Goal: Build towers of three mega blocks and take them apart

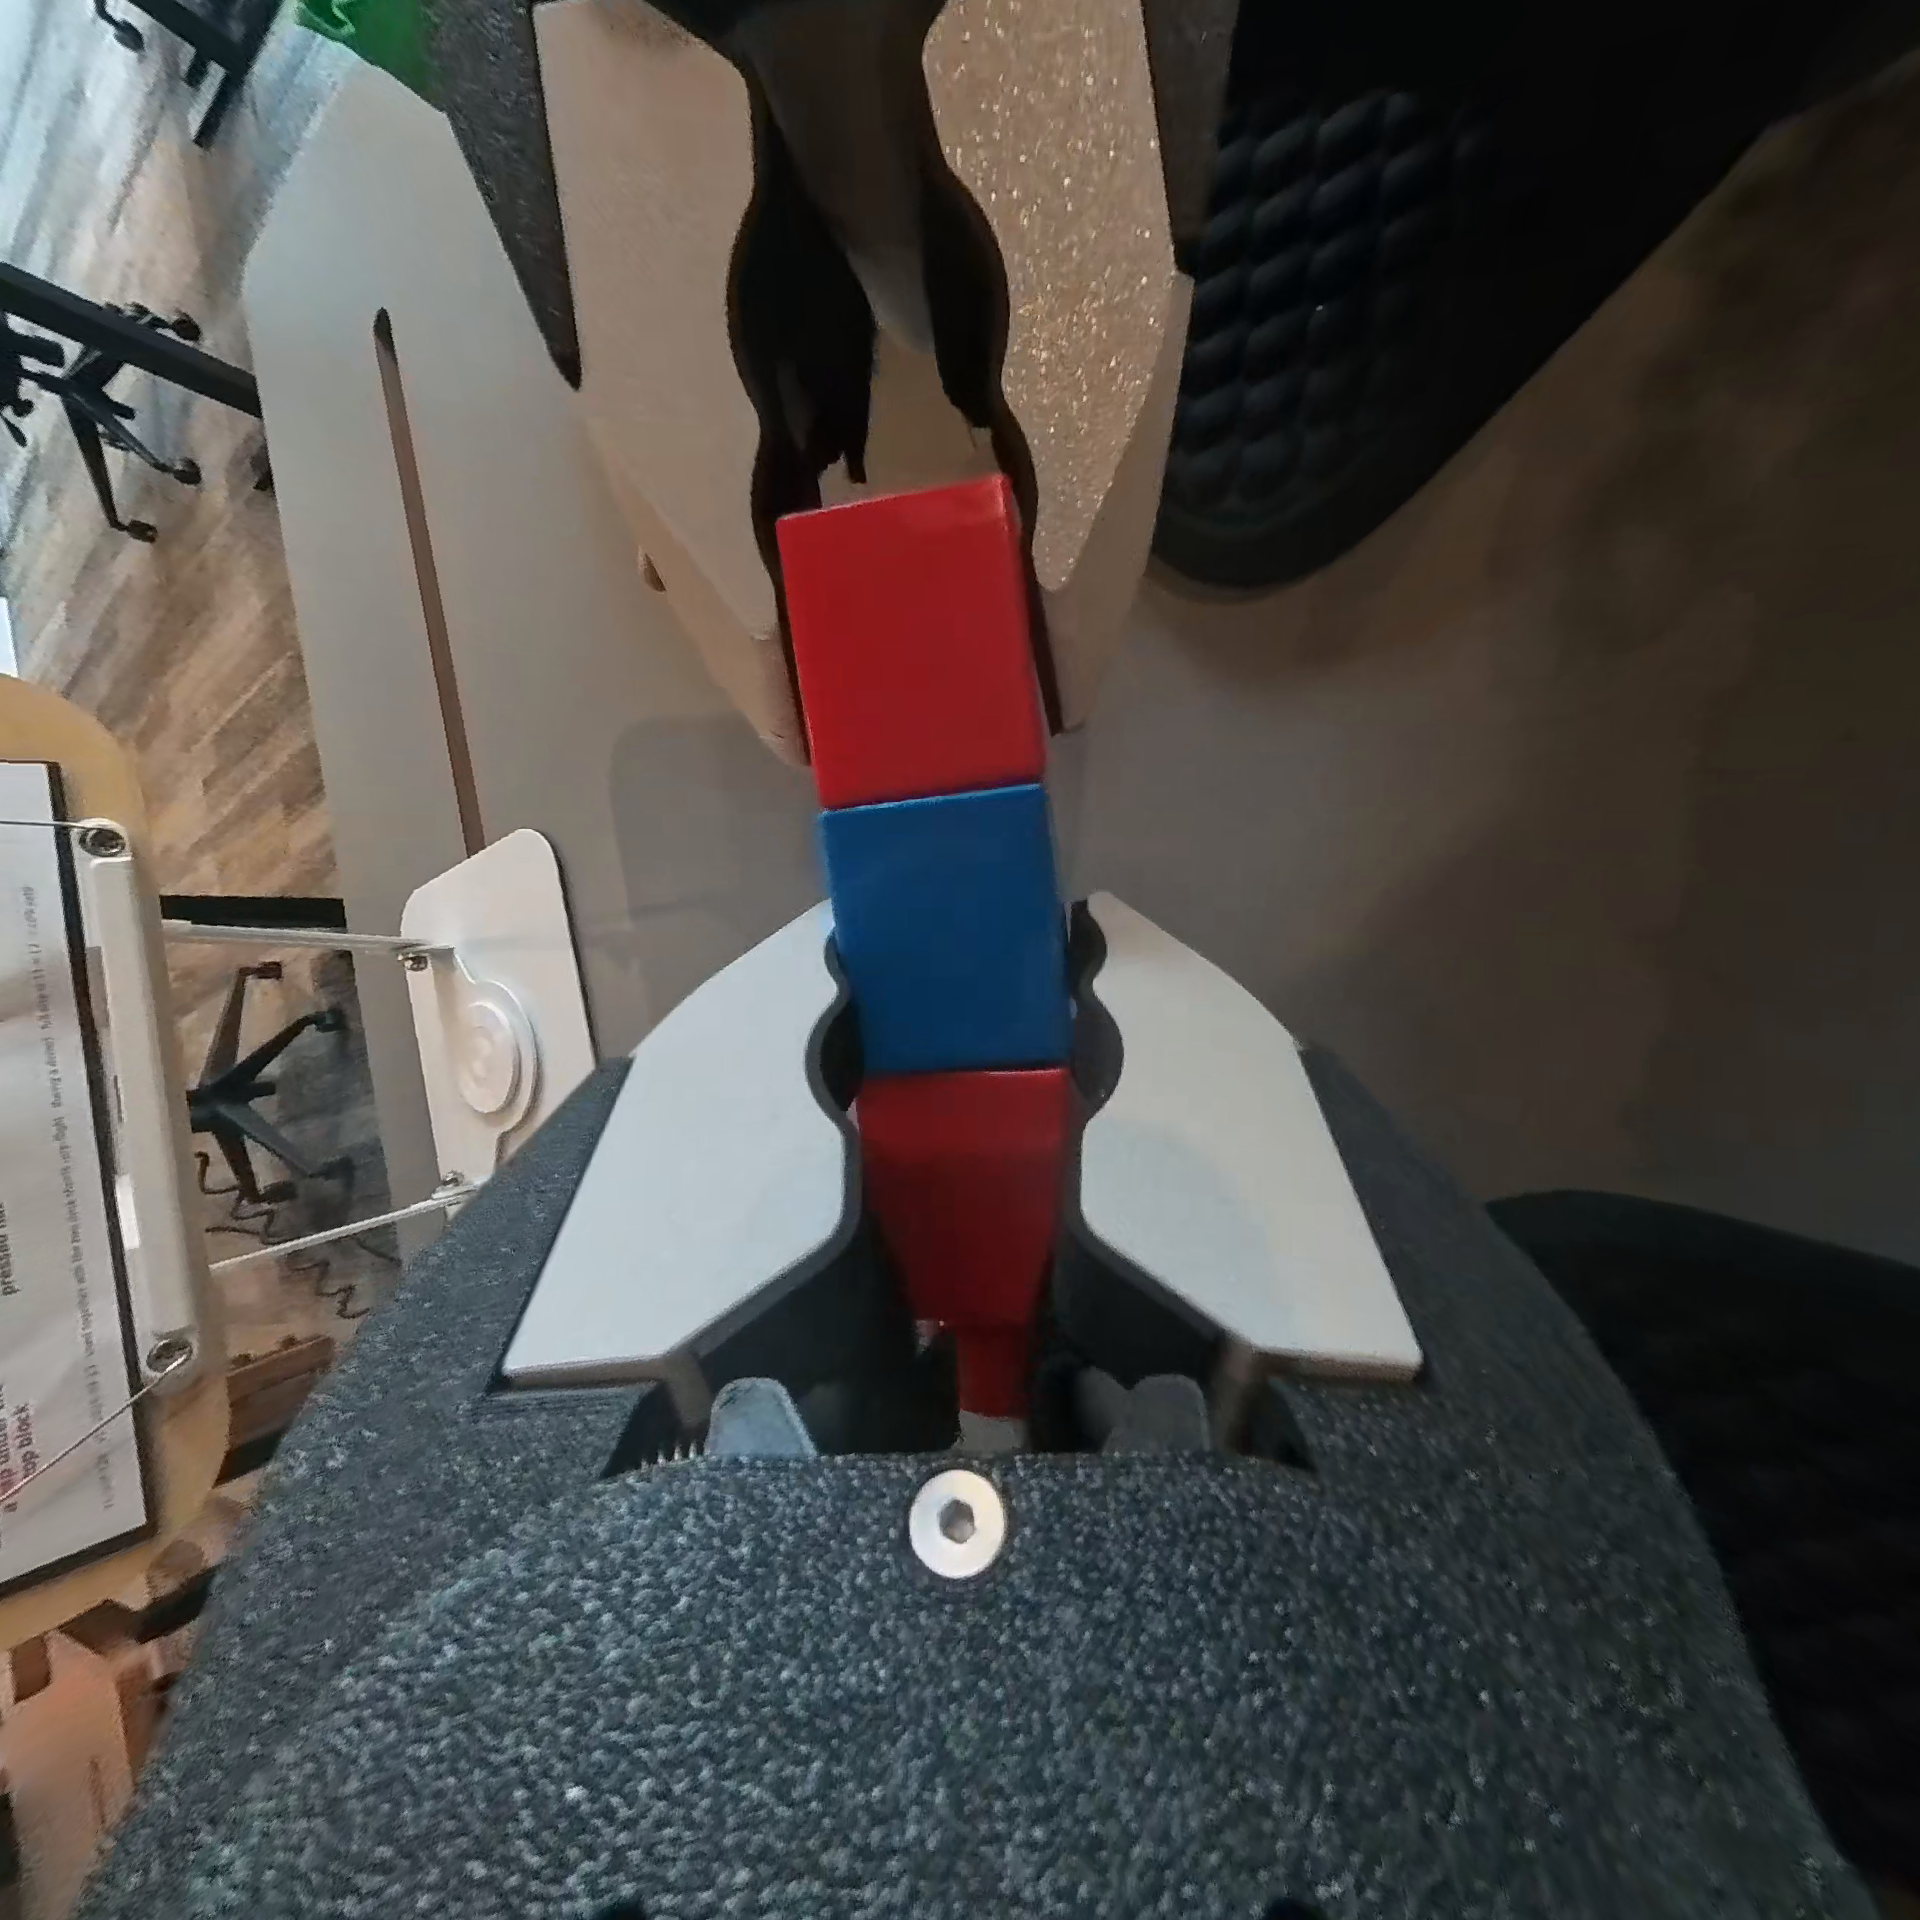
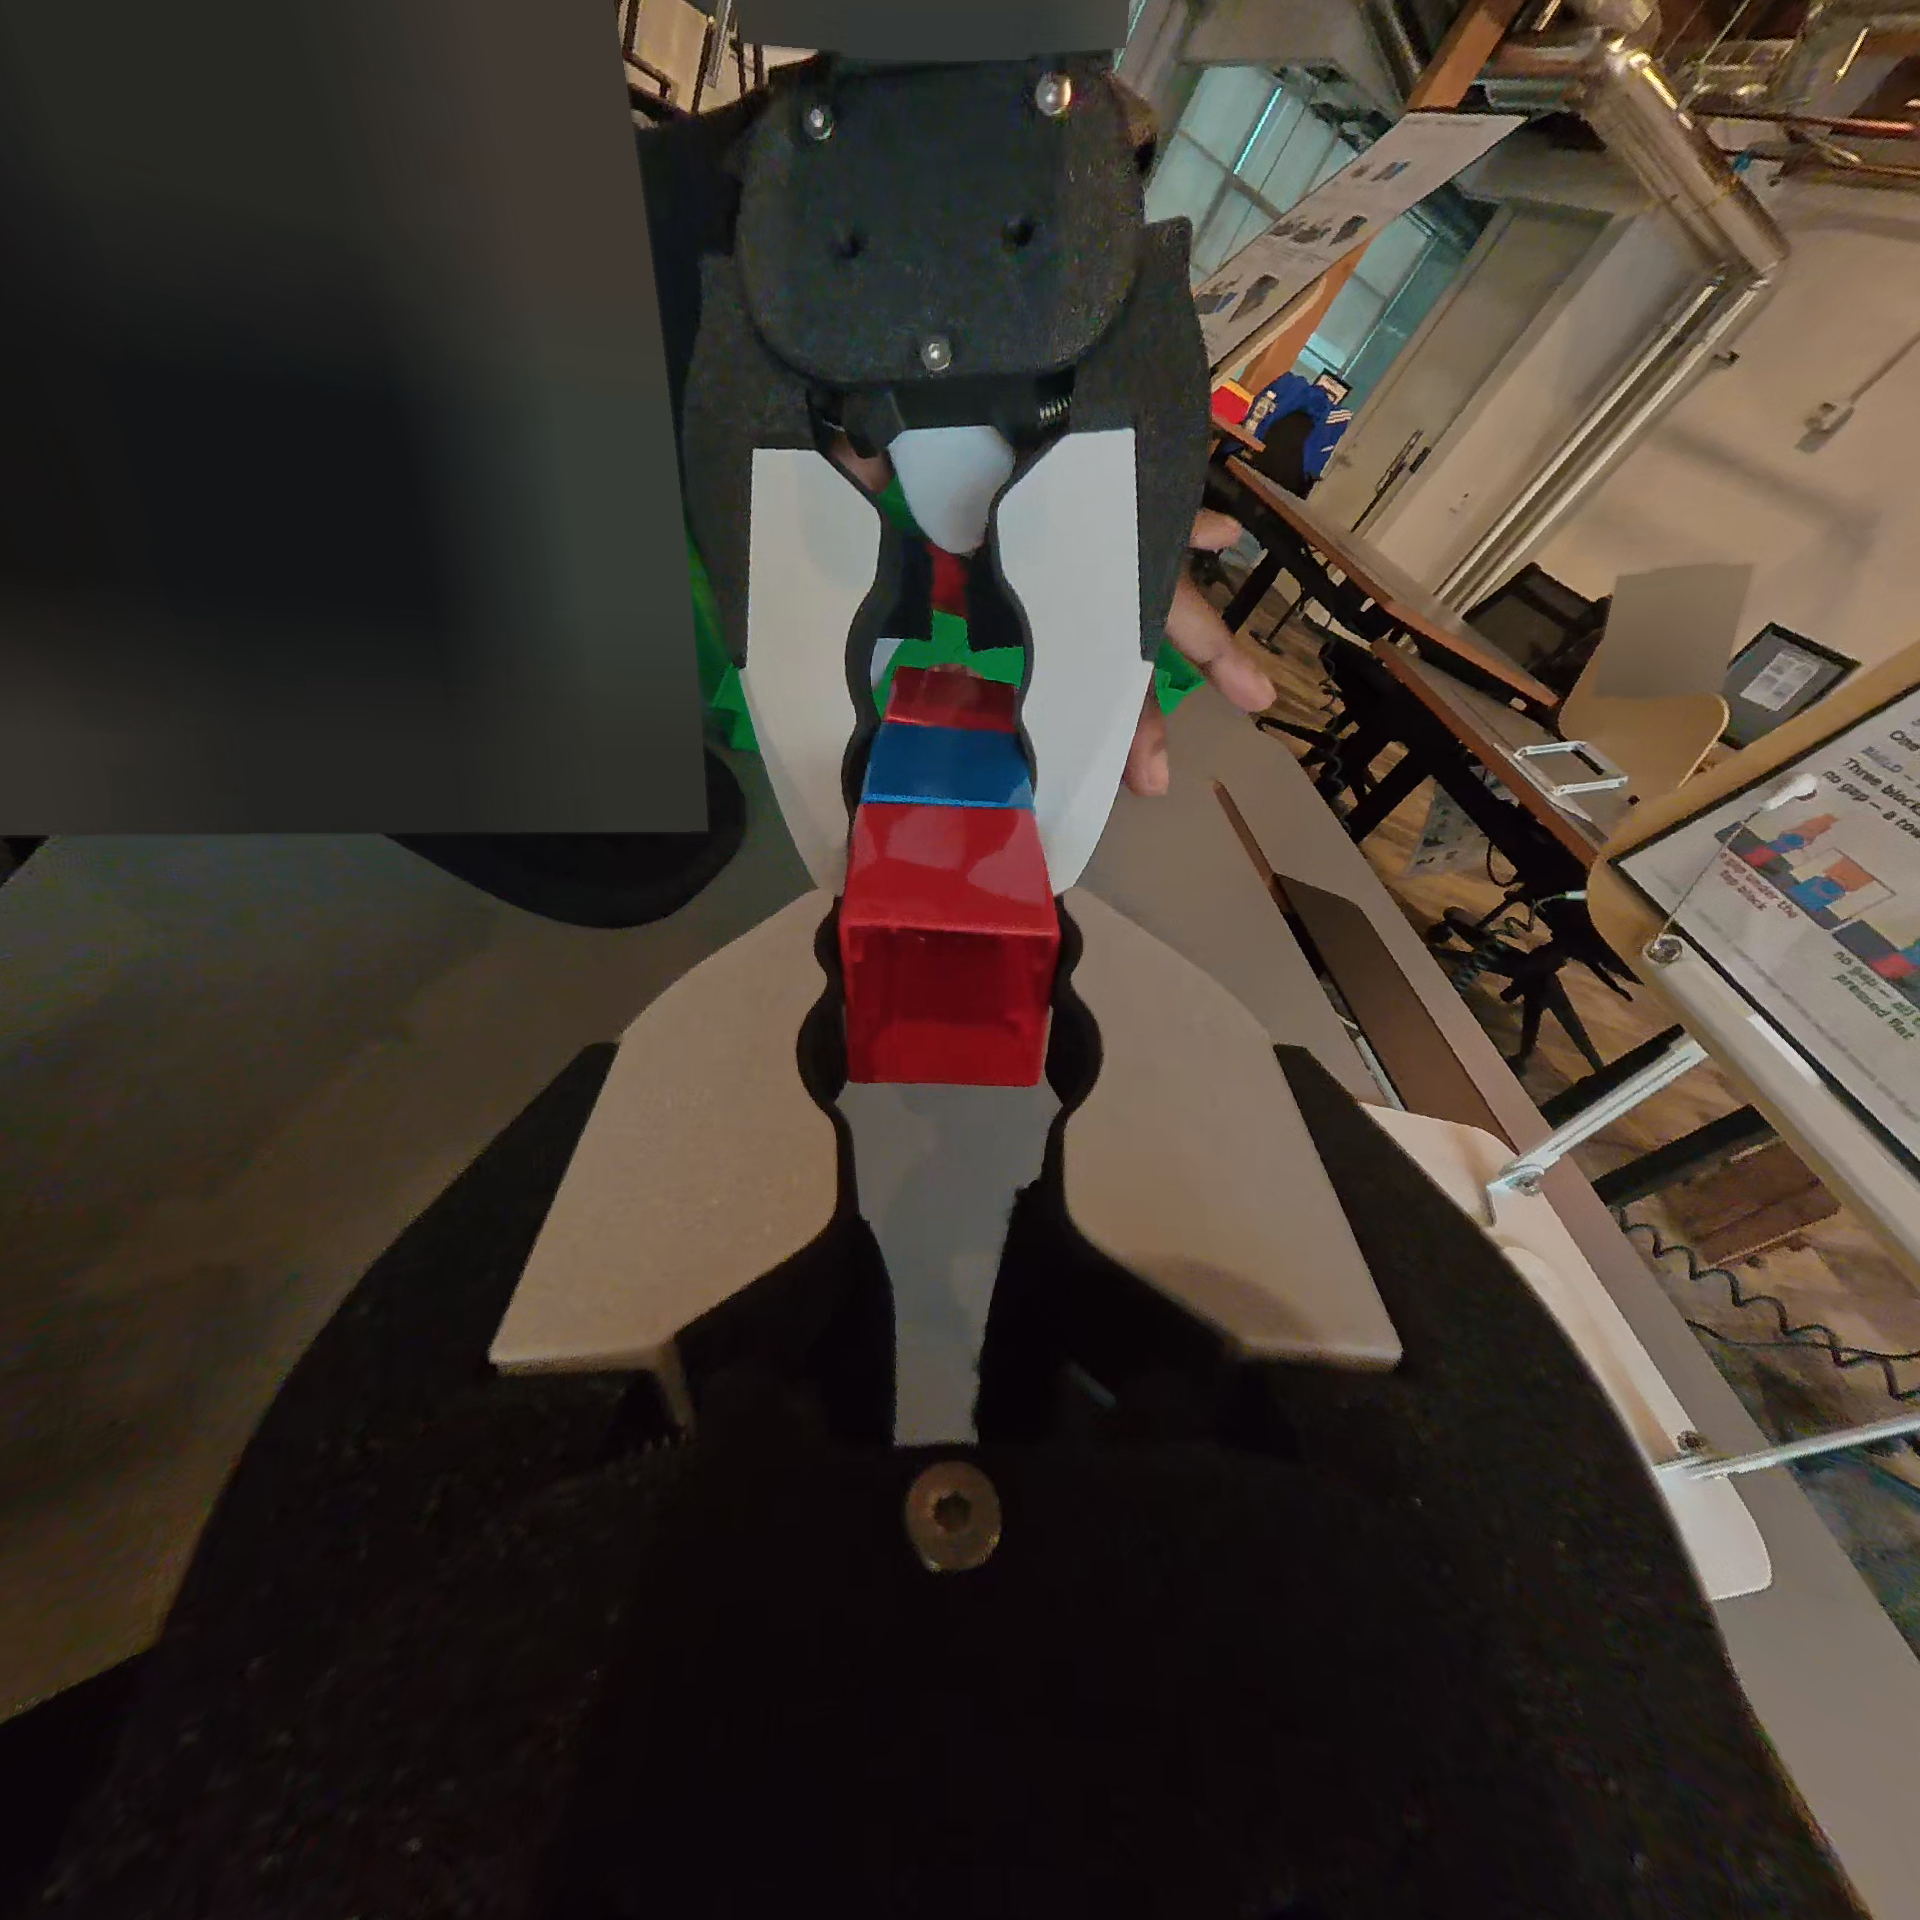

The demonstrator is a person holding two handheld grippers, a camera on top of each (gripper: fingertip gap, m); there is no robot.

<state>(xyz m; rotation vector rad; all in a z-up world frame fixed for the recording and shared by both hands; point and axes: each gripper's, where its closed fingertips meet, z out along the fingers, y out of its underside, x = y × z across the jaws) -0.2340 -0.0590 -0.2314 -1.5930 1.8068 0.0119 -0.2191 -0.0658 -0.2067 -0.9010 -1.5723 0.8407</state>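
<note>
A three-block tower, red, blue, red, is held level in the air between my two grippers, which face each other. In the left wrist view my left gripper (image 1: 956, 925) is shut on the blue block (image 1: 945, 935) and the near red block (image 1: 961, 1174). The right gripper (image 1: 925, 727) grips the far red block (image 1: 904, 644). In the right wrist view my right gripper (image 2: 945, 935) is shut on the near red block (image 2: 945, 966). Beyond it are the blue block (image 2: 940, 769) and the other red block (image 2: 945, 701), both inside the left gripper (image 2: 940, 842).
The grey table (image 2: 208, 1039) lies below, with a black mat (image 1: 1330, 312) on it. A framed instruction sheet on a wooden stand (image 2: 1787, 914) stands at the table's edge. Green pieces (image 2: 982, 649) show behind the left gripper. A person's hand (image 2: 1205, 644) holds it. Long tables (image 2: 1455, 644) stand beyond. Both grippers' tips are close together, under 4 cm apart.
</note>
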